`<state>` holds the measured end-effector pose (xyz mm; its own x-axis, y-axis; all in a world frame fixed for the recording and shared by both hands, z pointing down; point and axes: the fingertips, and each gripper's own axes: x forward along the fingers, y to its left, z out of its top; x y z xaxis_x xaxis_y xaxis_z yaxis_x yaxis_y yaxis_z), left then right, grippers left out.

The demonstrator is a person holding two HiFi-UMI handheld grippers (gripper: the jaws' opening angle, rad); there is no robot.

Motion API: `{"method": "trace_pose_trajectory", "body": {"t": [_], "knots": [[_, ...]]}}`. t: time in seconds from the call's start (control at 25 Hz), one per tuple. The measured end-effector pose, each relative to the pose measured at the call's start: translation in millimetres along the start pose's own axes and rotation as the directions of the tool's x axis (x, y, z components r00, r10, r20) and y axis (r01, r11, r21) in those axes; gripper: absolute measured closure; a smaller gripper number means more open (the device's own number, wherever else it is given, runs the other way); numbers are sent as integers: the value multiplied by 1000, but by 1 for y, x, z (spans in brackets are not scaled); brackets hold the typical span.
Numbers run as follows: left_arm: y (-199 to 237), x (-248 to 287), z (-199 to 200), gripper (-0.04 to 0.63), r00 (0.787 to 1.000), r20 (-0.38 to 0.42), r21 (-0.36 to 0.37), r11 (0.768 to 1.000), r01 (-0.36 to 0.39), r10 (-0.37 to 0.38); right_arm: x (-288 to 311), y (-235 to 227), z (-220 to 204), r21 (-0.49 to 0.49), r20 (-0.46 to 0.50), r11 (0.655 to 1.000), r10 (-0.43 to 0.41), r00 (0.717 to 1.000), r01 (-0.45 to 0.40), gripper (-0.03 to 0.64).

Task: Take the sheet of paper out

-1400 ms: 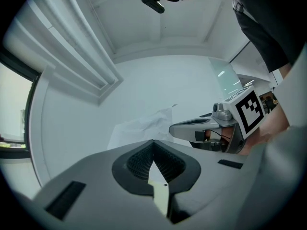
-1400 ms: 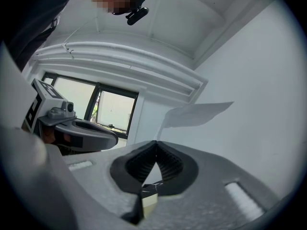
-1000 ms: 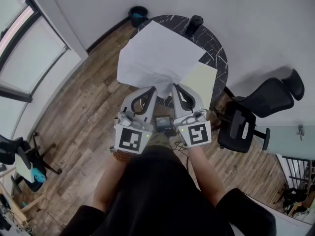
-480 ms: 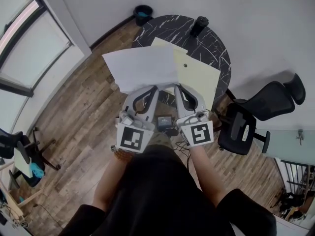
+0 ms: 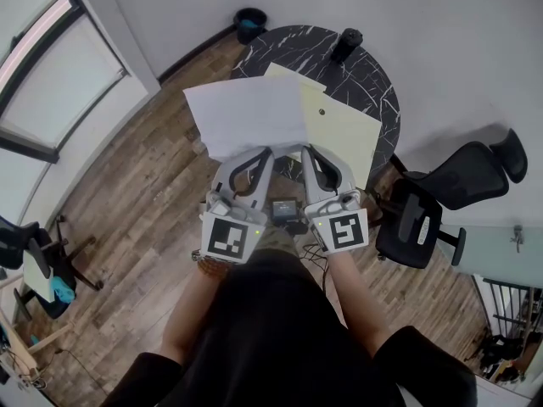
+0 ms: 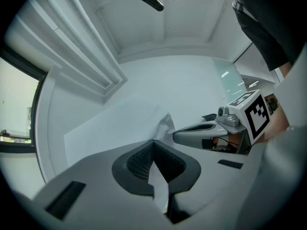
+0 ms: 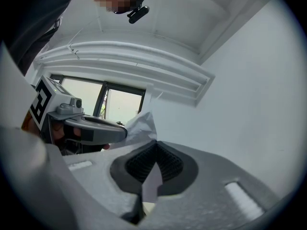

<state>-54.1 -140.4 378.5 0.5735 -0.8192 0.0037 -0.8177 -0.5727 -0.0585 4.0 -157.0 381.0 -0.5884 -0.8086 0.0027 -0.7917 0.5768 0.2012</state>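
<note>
A white sheet of paper (image 5: 250, 115) hangs flat over the near left part of the round black marble table (image 5: 365, 70). Both grippers pinch its crumpled near edge side by side. My left gripper (image 5: 267, 152) is shut on the sheet; in the left gripper view the paper (image 6: 115, 123) runs out from between the closed jaws of this gripper (image 6: 153, 141). My right gripper (image 5: 304, 149) is shut on the same edge, with paper (image 7: 142, 123) bunched at its closed jaws (image 7: 156, 143). A pale yellow folder (image 5: 341, 136) lies on the table, to the right of the sheet.
A black cylinder (image 5: 346, 41) stands at the table's far edge. A dark bin (image 5: 248, 19) sits on the wood floor by the wall. A black office chair (image 5: 441, 202) stands to the right. Windows line the left side.
The sheet has come down from a raised, billowed pose over the table to lie flatter and further left, uncovering more of the yellow folder. Both grippers stay where they were.
</note>
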Motion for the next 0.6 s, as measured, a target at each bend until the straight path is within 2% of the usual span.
{"method": "trace_pose_trajectory", "body": {"t": [0.6], "knots": [[-10, -3, -2, 601, 1000, 5, -9, 1000, 15, -15, -8, 0, 9, -36, 16, 999, 10, 1000, -9, 620]]}}
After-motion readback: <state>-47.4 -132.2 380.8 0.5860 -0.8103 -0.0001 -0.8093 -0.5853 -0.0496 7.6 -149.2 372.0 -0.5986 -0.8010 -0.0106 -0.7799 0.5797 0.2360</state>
